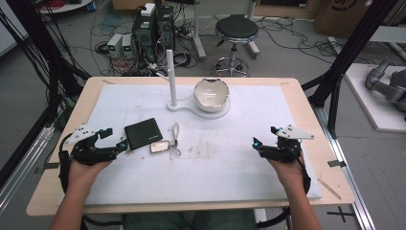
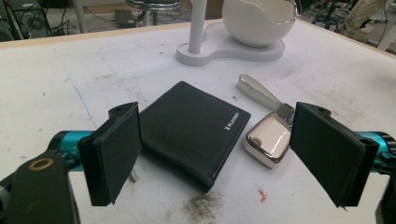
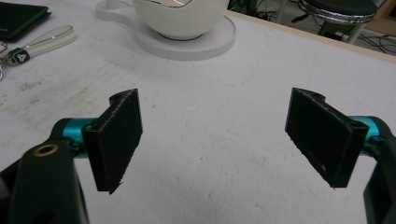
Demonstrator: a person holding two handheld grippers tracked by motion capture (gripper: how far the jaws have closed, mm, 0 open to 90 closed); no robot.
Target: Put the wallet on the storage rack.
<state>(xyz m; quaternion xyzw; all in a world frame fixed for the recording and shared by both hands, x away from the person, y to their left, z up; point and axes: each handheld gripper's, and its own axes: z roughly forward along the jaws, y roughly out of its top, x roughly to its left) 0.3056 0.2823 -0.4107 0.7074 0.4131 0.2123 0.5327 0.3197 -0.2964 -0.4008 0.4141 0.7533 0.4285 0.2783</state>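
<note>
A black wallet [image 1: 143, 133] [image 2: 191, 130] lies flat on the white mat, left of centre. Just right of it lies a shiny key fob [image 1: 160, 146] [image 2: 267, 140] with a pale strap [image 1: 175, 132] [image 2: 259, 93]. My left gripper [image 1: 115, 139] [image 2: 217, 112] rests low at the wallet's near left and is open; in the left gripper view the wallet and fob lie ahead between its jaws, untouched. My right gripper [image 1: 265, 136] [image 3: 212, 100] is open over bare mat at the right. A white bowl [image 1: 211, 94] [image 2: 257, 21] [image 3: 180, 18] sits on a white stand at the back centre.
The stand's base [image 1: 179, 106] carries an upright white post [image 1: 171, 76] [image 2: 198, 23] left of the bowl. The white mat [image 1: 239, 158] covers most of the wooden table [image 1: 313, 115]. Beyond the table are a stool [image 1: 236, 29], computer boxes [image 1: 153, 28] and cables.
</note>
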